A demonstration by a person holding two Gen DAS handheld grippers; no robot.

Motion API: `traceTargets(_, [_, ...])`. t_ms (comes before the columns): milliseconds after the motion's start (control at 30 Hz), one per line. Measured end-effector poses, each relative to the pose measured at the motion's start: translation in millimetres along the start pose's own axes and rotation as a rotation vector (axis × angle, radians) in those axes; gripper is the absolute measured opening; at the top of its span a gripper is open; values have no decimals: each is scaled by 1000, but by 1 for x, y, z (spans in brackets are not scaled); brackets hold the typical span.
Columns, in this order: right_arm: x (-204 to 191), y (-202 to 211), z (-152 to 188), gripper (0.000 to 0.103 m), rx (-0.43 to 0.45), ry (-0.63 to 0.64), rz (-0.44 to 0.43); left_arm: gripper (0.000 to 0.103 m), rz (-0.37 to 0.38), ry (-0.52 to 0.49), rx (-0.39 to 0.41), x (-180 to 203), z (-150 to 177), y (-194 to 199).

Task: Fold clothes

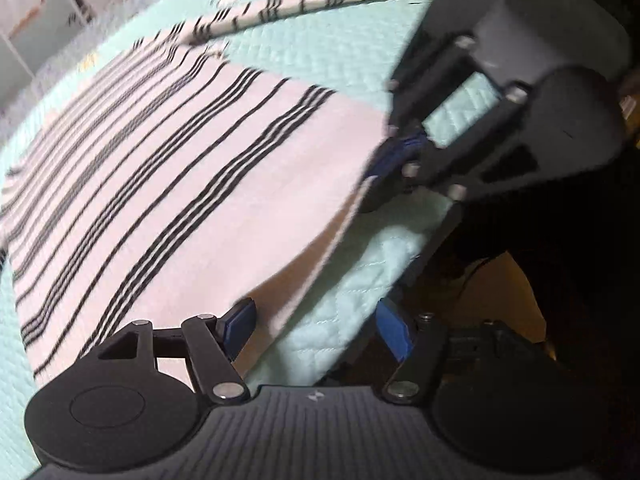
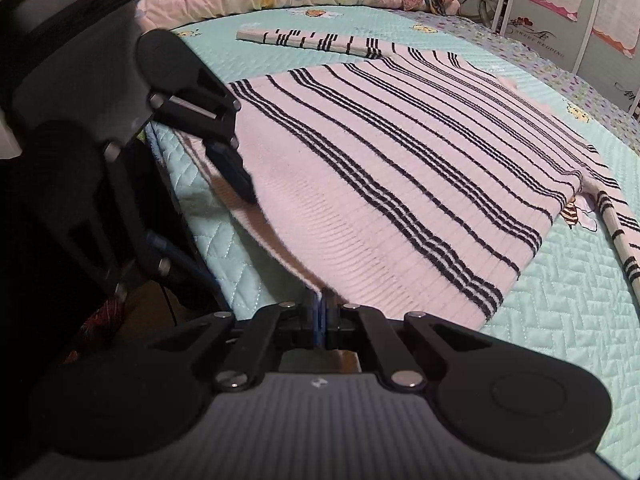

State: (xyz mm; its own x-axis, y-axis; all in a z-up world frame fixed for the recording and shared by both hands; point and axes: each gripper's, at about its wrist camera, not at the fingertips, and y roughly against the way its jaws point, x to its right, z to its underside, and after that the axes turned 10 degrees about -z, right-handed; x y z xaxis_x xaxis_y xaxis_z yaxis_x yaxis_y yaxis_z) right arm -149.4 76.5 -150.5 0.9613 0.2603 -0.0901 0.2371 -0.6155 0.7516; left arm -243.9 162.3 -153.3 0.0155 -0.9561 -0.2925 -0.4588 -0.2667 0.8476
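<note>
The striped sweater (image 2: 400,168) lies flat on the quilt (image 2: 560,320), its hem at the bed's edge; the right gripper (image 2: 322,312) pinches that hem, the left gripper (image 1: 316,328) spread wide beside it

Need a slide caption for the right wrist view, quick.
Right gripper pinches the hem of the striped sweater on the quilted bed cover; left gripper open alongside.

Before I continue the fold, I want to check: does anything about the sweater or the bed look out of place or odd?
Only the hem is uneven: the right gripper pinches the striped sweater there, lifting that edge off the quilt, while the left gripper stands open. Nothing looks damaged.
</note>
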Motion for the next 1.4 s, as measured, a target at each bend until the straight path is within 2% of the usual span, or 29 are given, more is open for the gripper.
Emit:
traceTargets(200, [0,-2,-1,2,-4,-7,-3,69,-59,-18,-6,-9,3,4])
traceTargets(333, [2,-2,-1,2,0,-23,-4,69,-128,-94,7,-5,13,2])
traceTargets(533, [7,-3,-2,2,15,-75,-11,71,-315,-209,91,15,43,15])
traceTargets(600, [9,-2,-3,2,17,-86,-16,70,-350,-226,107,18,45,11])
traceTargets(633, [9,-2,-2,2,15,-85,-16,65,-352,-225,111,17,44,10])
traceTargets(667, [9,-2,-2,2,13,-85,-16,52,-354,-223,114,16,43,9])
traceTargets(700, [8,-2,-2,2,11,-84,-16,30,-348,-225,112,15,42,8])
traceTargets(733, [8,-2,-1,2,9,-84,-15,20,-344,-234,103,15,42,7])
traceTargets(767, [8,-2,-1,2,7,-83,-15,14,-345,-245,91,15,43,6])
traceTargets(900, [7,-2,-1,2,2,-70,-9,12,-362,-260,74,12,41,3])
traceTargets(933, [7,-2,-1,2,0,-68,-9,5,-358,-261,70,11,41,3])
traceTargets(967, [7,-3,-1,2,-1,-66,-8,2,-352,-263,66,10,40,3])
traceTargets(1200, [2,-6,3,2,-43,-9,-17,0,-314,-429,33,21,44,2])
traceTargets(1300, [-8,-10,10,2,-73,51,-12,0,-314,-496,27,26,50,3])
traceTargets(1400, [-14,-11,16,1,-78,90,-2,0,-317,-472,40,23,53,4])
